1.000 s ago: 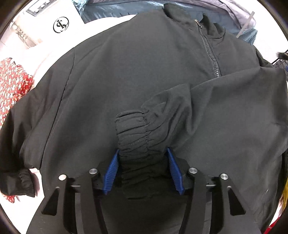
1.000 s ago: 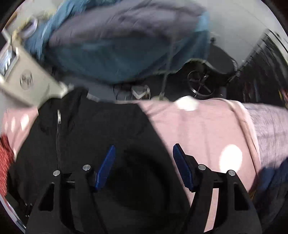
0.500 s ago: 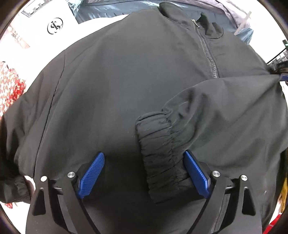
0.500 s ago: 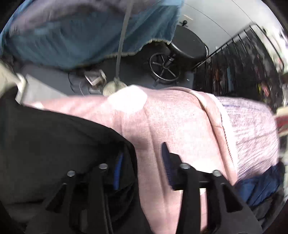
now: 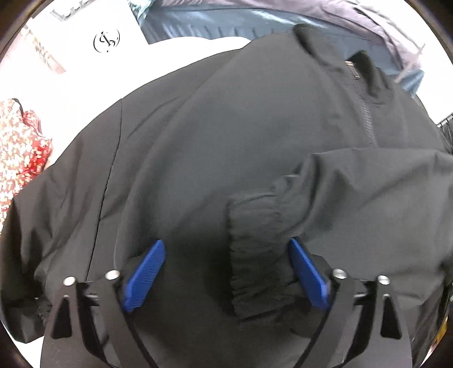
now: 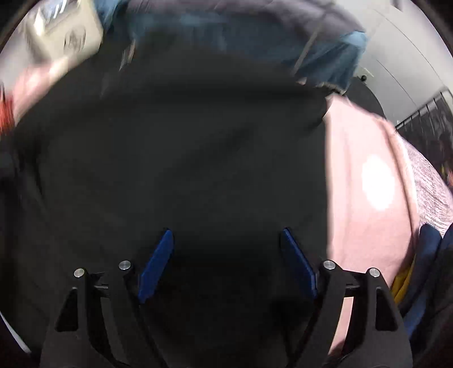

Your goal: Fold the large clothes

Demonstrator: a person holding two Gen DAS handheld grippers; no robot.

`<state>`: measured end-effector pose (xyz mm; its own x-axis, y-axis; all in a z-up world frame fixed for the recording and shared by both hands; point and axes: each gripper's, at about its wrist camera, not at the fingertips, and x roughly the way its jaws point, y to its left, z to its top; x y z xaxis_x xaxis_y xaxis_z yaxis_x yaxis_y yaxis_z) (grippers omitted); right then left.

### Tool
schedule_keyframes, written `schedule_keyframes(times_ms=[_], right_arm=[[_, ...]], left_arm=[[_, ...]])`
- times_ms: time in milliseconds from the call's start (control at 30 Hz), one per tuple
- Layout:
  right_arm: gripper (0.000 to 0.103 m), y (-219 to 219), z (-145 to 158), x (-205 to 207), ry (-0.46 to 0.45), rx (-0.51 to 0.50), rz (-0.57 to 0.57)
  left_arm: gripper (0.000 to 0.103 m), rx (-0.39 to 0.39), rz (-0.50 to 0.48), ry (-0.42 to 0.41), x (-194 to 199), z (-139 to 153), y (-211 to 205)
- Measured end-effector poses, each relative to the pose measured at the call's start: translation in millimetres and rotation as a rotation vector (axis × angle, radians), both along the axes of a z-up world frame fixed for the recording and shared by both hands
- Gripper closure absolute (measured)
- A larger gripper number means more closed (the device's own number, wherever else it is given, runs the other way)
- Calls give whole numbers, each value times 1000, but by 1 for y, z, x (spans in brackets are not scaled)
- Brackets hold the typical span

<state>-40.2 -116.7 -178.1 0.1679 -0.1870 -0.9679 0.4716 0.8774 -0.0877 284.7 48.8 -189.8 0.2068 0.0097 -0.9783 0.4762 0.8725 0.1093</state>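
Note:
A black zip jacket [image 5: 226, 136] lies spread out, collar and zip at the far right. One sleeve is folded across the chest, and its elastic cuff [image 5: 254, 254] rests loose beside the right blue pad. My left gripper [image 5: 226, 266] hovers over it, jaws still opening wide, with no pad pressing on the cloth. In the blurred right wrist view the same jacket [image 6: 184, 155] fills the frame beneath my right gripper [image 6: 226, 254]. Its jaws are opening and grip nothing.
A pink blanket [image 6: 365, 209] covers the surface to the right of the jacket. Red flowered cloth [image 5: 19, 153] lies at the left edge. A white box with a logo [image 5: 104, 39] and blue-grey clothes [image 5: 254, 19] sit at the back. A dark wire rack [image 6: 424, 124] stands far right.
My left gripper let go of the cuff and spread wide, leaving it on the jacket's chest. The right gripper swung from the jacket's edge on the pink blanket back over the jacket and widened.

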Motion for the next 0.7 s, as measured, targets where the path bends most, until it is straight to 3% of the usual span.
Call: schedule_keyframes(times_ms=[100, 233, 433, 500, 600, 700], right_arm=[[6, -1, -17, -8, -5, -41, -54], [5, -17, -22, -6, 3, 38, -134], [5, -18, -19, -3, 76, 40, -114], [6, -13, -11, -1, 106, 0, -123], [6, 9, 16, -10, 17, -29, -114], [5, 38, 32, -23, -29, 4, -72]], left_arm=[[5, -27, 32, 39, 10, -8, 4], [5, -7, 36, 38, 22, -7, 3], [6, -81, 100, 36, -8, 23, 25], [6, -98, 113, 35, -25, 29, 39], [6, -119, 128, 19, -51, 36, 67], [6, -56, 163, -52, -80, 46, 92]])
